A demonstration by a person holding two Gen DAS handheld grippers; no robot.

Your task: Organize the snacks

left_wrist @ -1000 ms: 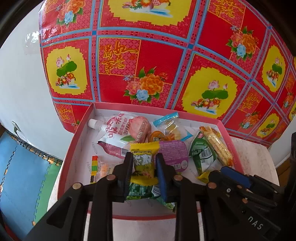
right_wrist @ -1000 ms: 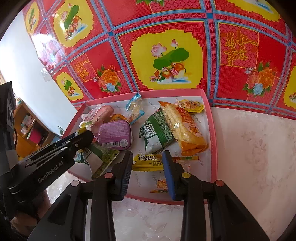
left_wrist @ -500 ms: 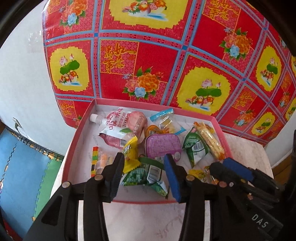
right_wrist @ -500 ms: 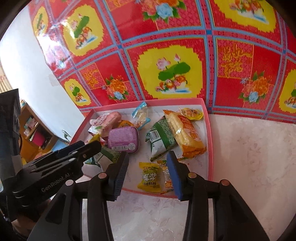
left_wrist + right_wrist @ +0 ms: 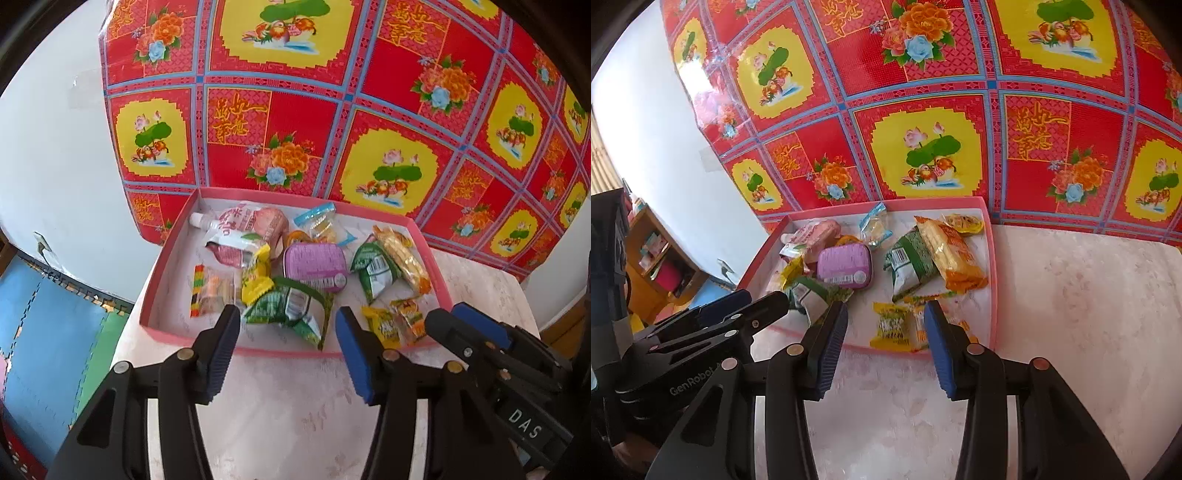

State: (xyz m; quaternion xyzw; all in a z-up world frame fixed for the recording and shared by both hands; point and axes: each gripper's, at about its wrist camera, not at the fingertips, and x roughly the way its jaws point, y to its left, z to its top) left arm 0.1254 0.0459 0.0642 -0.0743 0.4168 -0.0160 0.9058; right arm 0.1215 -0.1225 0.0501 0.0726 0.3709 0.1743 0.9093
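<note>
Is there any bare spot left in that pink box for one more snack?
Yes: the pink box is bare along its left wall beside the rainbow candy, and at the back right corner. Its middle, around the purple tin, is crowded.

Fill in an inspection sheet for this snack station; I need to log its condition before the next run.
Surface: pale marbled tabletop, bare beside the tray.
Job's things: pink tray holding the snacks: purple tin, green packet, orange-yellow packet, yellow candy.
Clutter: nothing seen outside the tray.
Grippers: left gripper and right gripper both open and empty; the left's jaws have just been opening.
Cables: nothing seen.
Surroundings: red floral sheet, white wall, blue floor mat, wooden shelf.
</note>
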